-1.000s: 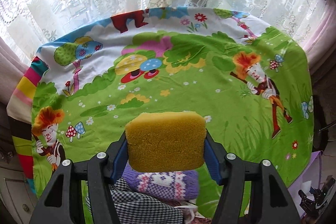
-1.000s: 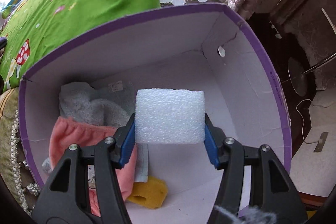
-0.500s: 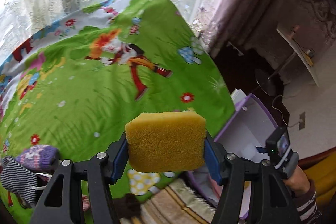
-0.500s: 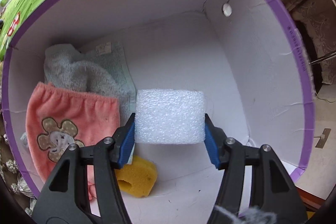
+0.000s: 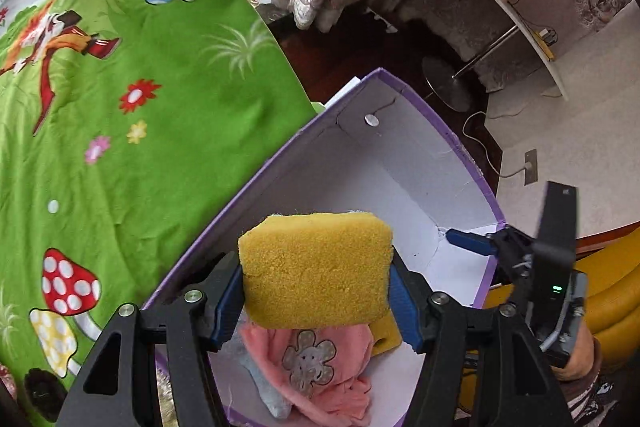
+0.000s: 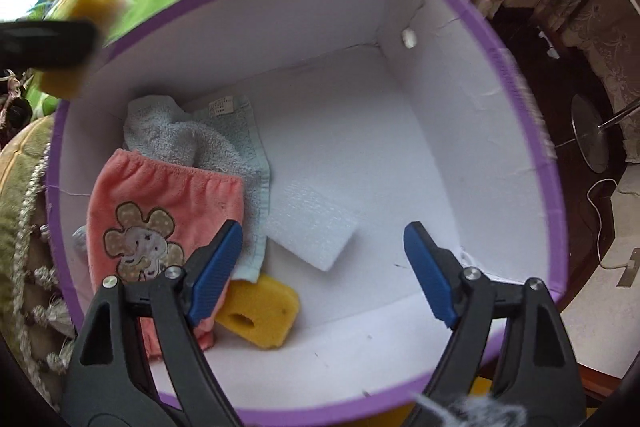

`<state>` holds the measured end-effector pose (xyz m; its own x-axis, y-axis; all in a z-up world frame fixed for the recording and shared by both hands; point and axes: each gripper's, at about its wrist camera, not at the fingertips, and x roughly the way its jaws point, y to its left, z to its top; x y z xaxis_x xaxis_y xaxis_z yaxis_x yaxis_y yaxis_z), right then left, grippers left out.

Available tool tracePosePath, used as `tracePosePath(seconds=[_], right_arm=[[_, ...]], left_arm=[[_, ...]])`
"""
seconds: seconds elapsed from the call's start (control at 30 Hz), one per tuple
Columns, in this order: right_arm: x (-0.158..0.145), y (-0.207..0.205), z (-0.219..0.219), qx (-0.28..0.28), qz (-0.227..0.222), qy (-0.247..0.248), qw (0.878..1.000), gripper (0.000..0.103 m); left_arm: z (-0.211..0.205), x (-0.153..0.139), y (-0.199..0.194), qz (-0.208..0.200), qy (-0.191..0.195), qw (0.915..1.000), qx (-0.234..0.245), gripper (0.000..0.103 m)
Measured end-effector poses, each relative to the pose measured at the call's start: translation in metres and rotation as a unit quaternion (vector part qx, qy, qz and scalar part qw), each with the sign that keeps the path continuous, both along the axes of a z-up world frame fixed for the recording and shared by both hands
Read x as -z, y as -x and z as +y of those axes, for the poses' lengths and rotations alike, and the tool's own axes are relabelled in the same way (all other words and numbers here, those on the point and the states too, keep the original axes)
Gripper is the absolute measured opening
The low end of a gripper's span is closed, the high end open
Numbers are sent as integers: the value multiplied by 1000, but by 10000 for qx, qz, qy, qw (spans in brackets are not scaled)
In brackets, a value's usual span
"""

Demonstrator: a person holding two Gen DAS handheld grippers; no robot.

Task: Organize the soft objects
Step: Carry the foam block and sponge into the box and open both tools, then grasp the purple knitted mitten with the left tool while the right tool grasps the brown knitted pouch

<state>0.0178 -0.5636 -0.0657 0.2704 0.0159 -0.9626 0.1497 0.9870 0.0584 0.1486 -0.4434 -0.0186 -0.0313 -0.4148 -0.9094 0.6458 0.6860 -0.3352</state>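
The yellow sponge (image 5: 316,271) sits clamped between the blue pads of the left gripper (image 5: 316,291), held over the near side of the purple-rimmed box (image 5: 476,171) and above the pink flower cloth (image 5: 308,363) that lies inside. In the right wrist view the white foam block (image 6: 312,227) lies loose on the box floor, just beside the grey-blue towel (image 6: 208,147), with a second yellow sponge with a hole (image 6: 256,311) near the front wall. The right gripper (image 6: 324,267) has just been opening; its jaws stand wide apart with nothing between them, and the foam block lies below them, free of both pads. Around the box lie the green cartoon bedspread (image 5: 120,147) and, farther off, curtains and dark floor. The likely next step is to let the held sponge go into the box. The risk is in the placing: the sponge hangs close to the near wall, so a release there could bounce it off the rim and onto the bedspread. Both grippers also crowd the same opening, so a hasty descent could knock them together or shove the box sideways. A light sponge may also cling to one pad and drop askew.
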Motion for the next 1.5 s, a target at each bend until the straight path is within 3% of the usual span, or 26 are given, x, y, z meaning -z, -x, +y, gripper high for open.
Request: tracePosePath(seconds=[0.2,0.5,0.6,0.7,0.83,1.1,1.3,1.5], right_arm=[[-26,17,-22,208,-543,-129,9982,87],[-26,17,-32,556,-740,-269,9953,87],[-20,12,-28,571,-691,-274,9956,87],[-21,15,-26,541,-727,-230,9956,87],[-28,15,-25,613,-774,-210,9949,87],[-47,10,-13,525,-1021,-190,9932,87],[-58,1,9,292,-1115,-307,9929,87],[-65,-19,47,-72,-1144,-332,9929,87]], left_arm=[[-42,44,10,0,-435,9985,343,64],[-72,84,17,-519,-1123,9902,654,67],[-68,93,17,-361,-1266,9895,604,70],[-60,87,20,-232,-1111,9917,605,70],[-42,63,25,-226,-742,9958,487,78],[11,9,28,-119,201,9996,146,79],[88,-28,18,-345,810,9946,-547,79],[168,-44,9,-674,868,9842,-1389,79]])
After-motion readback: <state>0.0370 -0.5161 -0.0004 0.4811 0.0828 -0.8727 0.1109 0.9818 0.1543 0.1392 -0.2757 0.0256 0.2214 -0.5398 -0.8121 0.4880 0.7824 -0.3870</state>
